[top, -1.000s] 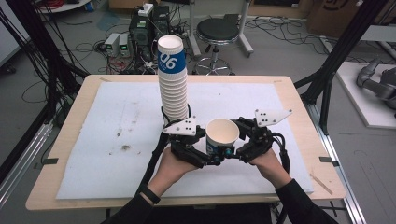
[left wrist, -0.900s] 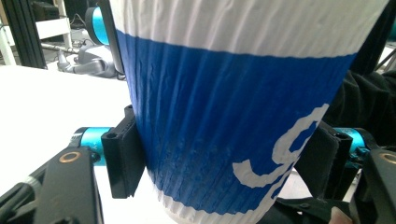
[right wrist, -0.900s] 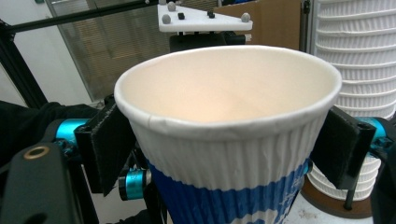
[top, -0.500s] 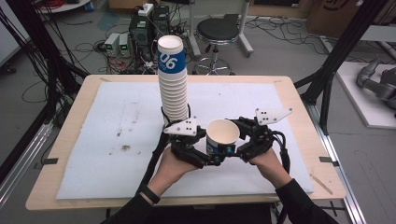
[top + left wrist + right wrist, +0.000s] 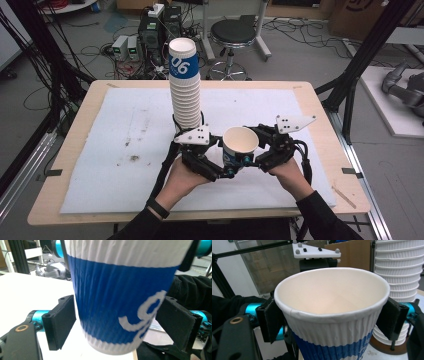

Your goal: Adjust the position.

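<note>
A single paper cup, white with a blue band, hangs upright just above the white mat between my two grippers. My left gripper has its jaws against the cup's lower blue sides. From the opposite side, my right gripper pinches the cup just under its rim, one jaw on each side. The cup is empty inside. A tall stack of the same cups, marked "06" on top, stands right behind the left gripper and appears again as the cup stack in the right gripper view.
A white mat covers most of the wooden table. Black frame posts rise at the table's right and left. Behind the far edge are a stool and electronics boxes on the floor.
</note>
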`<state>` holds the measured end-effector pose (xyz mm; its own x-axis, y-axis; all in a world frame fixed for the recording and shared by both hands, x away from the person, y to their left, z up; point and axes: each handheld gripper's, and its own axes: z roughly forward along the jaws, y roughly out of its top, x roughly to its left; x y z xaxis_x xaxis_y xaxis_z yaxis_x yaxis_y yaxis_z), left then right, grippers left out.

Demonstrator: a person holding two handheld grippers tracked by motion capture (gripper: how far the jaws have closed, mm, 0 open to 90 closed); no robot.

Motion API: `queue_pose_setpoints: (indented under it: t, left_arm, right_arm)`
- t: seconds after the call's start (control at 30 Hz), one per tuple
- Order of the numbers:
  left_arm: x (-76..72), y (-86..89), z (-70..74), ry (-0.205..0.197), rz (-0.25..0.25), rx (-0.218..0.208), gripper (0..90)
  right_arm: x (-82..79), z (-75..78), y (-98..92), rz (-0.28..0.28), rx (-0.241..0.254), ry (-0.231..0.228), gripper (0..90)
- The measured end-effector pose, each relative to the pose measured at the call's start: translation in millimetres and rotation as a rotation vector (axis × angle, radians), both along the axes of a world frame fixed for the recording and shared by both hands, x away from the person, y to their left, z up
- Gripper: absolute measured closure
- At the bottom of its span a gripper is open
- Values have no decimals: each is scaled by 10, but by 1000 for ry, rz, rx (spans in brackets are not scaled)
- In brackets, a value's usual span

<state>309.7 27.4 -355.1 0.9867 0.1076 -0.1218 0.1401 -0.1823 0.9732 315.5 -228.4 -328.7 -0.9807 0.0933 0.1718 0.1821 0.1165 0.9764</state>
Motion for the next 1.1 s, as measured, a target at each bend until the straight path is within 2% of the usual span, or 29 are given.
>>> queue_pose_setpoints:
  t: [0.1, 0.17, 0.6, 0.83, 1.1]
  left_arm:
    - [-4, 61, 22, -19, 21, 10, 170]
    - [-2, 100, 36, -20, 24, 5, 170]
    - [-48, 331, 199, -91, 84, -27, 169]
    - [-43, 490, 212, -100, 134, -29, 170]
    - [-71, 846, 187, -97, 217, -44, 170]
  right_arm:
    - [10, 5, -20, -6, -3, -2, 195]
    - [13, 8, -36, -13, -7, -7, 195]
    - [51, 17, -155, -54, -20, -22, 197]
    - [67, 27, -242, -82, -33, -32, 196]
    - [103, 30, -368, -131, -33, -33, 197]
